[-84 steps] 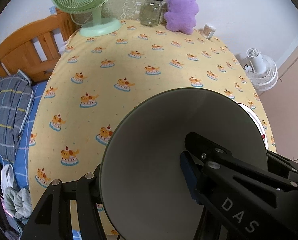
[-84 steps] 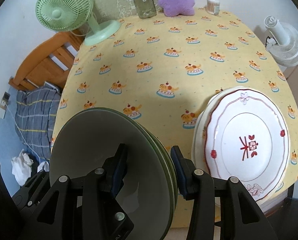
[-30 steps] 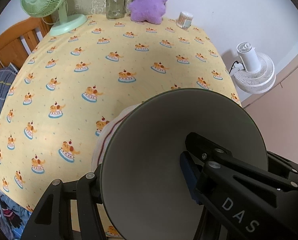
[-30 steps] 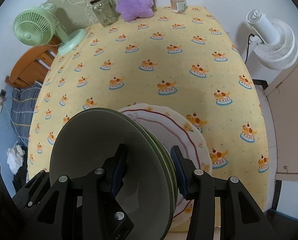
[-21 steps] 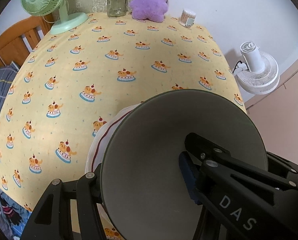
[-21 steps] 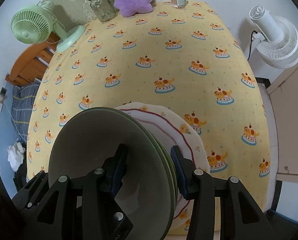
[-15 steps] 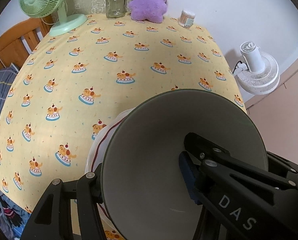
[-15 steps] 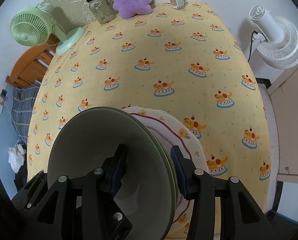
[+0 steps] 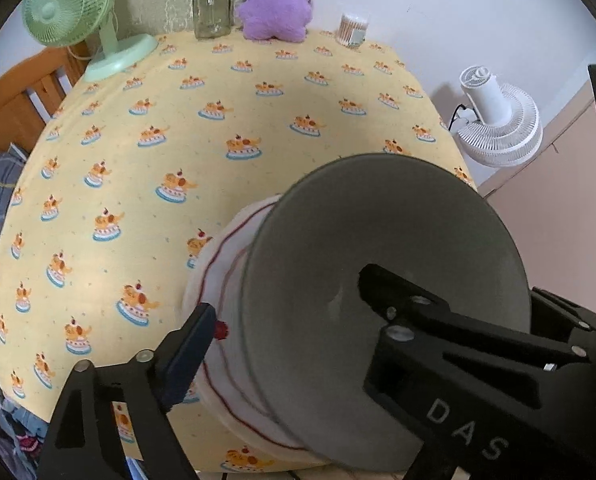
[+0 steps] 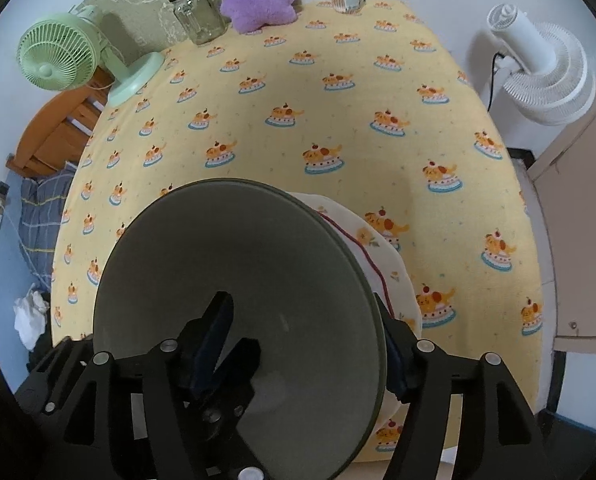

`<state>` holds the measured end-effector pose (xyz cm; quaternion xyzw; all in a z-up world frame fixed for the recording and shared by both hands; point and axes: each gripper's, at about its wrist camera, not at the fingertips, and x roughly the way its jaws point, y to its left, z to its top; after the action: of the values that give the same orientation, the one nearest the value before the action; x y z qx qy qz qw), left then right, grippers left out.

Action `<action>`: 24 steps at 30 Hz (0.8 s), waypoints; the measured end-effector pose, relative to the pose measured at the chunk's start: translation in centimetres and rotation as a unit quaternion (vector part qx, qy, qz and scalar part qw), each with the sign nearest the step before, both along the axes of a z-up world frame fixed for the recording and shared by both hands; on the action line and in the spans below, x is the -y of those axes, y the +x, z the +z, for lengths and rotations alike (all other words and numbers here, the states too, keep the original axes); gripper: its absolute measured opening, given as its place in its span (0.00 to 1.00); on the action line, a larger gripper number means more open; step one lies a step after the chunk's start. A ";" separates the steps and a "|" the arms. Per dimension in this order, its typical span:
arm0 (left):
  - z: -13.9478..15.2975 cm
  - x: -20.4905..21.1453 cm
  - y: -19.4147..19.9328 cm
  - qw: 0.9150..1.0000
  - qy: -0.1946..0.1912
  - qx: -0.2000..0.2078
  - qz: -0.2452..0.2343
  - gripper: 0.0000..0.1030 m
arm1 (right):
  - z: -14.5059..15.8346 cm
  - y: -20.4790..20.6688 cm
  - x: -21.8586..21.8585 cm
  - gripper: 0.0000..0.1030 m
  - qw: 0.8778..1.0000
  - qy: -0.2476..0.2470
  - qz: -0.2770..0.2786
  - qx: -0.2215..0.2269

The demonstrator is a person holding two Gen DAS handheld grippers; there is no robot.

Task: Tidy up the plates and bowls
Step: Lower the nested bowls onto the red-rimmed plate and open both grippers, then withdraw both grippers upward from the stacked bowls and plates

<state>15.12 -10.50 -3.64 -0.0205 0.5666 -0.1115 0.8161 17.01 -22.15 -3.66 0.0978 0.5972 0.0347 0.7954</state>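
A stack of grey-green bowls (image 9: 378, 232) rests on a pile of white plates with a red rim line (image 9: 226, 264), near the front edge of the yellow tablecloth (image 9: 218, 128). My left gripper (image 9: 286, 296) straddles the bowls' wall with its jaws opening. Its left finger (image 9: 190, 344) stands clear of the rim over the plates, and its right finger lies inside the bowl. In the right wrist view my right gripper (image 10: 304, 312) straddles the other side of the bowls (image 10: 238, 260), jaws opening, pads off the wall. The plates (image 10: 378, 252) show beyond the bowls.
Along the table's far edge stand a green desk fan (image 9: 70, 12), a glass jar (image 9: 212, 8), a purple plush toy (image 9: 276, 4) and a cotton-swab tub (image 9: 352, 28). A white floor fan (image 9: 498, 128) stands off the right side. A wooden bed frame (image 9: 14, 108) is at the left.
Both grippers' jaws have widened and come off the bowls' wall. The bowls now rest on the white plates, tilted less than before. The hands have hardly moved.
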 end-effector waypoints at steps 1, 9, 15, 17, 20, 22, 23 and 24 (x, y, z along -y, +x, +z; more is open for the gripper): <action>0.2 -0.1 -0.2 1.000 0.000 0.005 -0.002 0.89 | 0.3 -0.2 -0.1 0.68 1.000 -0.005 -0.001 0.006; 2.8 -2.7 -1.4 0.997 0.011 0.070 -0.022 0.92 | 3.7 -2.2 -0.9 0.69 0.994 -0.068 -0.040 0.081; 4.5 -5.3 -2.2 0.991 0.033 0.126 -0.042 0.92 | 6.0 -4.1 -2.3 0.69 0.984 -0.095 -0.084 0.124; 5.2 -6.3 -2.5 0.988 0.034 0.146 -0.043 0.92 | 6.4 -4.8 -3.0 0.69 0.982 -0.098 -0.091 0.134; 5.8 -7.8 -3.1 0.984 0.037 0.171 -0.036 0.92 | 6.9 -5.8 -4.0 0.69 0.979 -0.092 -0.101 0.149; 5.9 -8.6 -3.8 0.982 0.039 0.183 -0.028 0.92 | 7.1 -6.6 -4.6 0.69 0.977 -0.087 -0.106 0.163; 5.8 -9.1 -4.1 0.981 0.038 0.187 -0.022 0.92 | 7.2 -7.1 -4.9 0.69 0.976 -0.086 -0.106 0.168; 5.7 -9.6 -4.4 0.981 0.035 0.189 -0.016 0.92 | 7.2 -7.5 -5.2 0.69 0.976 -0.085 -0.105 0.173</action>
<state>10.71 -0.91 2.08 0.0391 0.4063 -0.1065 0.9067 9.51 -16.94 3.56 0.0846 0.4380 -0.0829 0.8912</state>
